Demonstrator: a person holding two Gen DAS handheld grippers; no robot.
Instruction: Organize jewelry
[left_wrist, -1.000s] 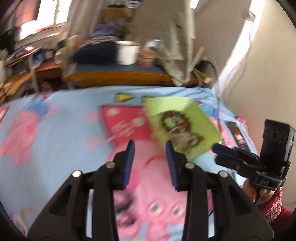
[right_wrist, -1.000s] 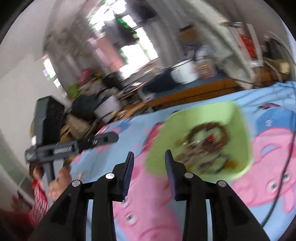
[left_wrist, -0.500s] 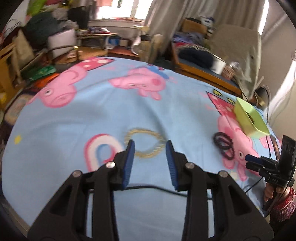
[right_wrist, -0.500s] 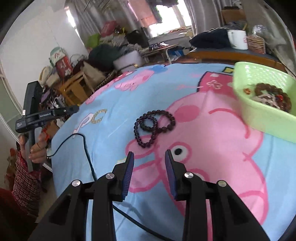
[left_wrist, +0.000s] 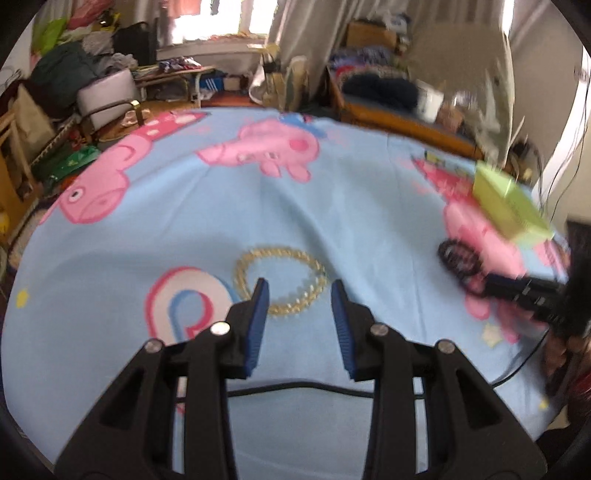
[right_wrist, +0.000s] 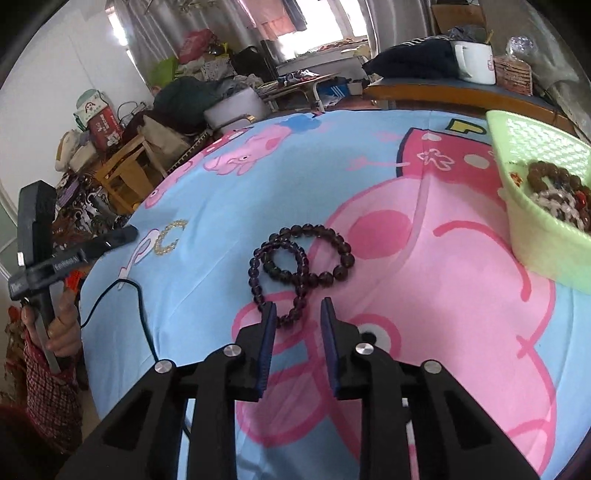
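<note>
A gold chain necklace (left_wrist: 280, 280) lies in a ring on the blue cartoon blanket (left_wrist: 221, 206). My left gripper (left_wrist: 298, 295) is open and empty, its tips just over the near side of the chain. A dark bead necklace (right_wrist: 295, 266) lies looped on the blanket; it also shows in the left wrist view (left_wrist: 460, 258). My right gripper (right_wrist: 297, 314) is open and empty, its tips at the near end of the beads. A green basket (right_wrist: 532, 199) at the right holds several bracelets; it shows blurred in the left wrist view (left_wrist: 506, 206).
A black cable (right_wrist: 122, 295) runs across the blanket's near edge; it also shows in the left wrist view (left_wrist: 295, 387). A wooden bench with a white mug (right_wrist: 476, 62) stands behind. Cluttered furniture and bags fill the room to the left.
Both grippers swung away from the green basket and came down low. The left now hovers at the gold chain, the right has closed in on the dark beads.
</note>
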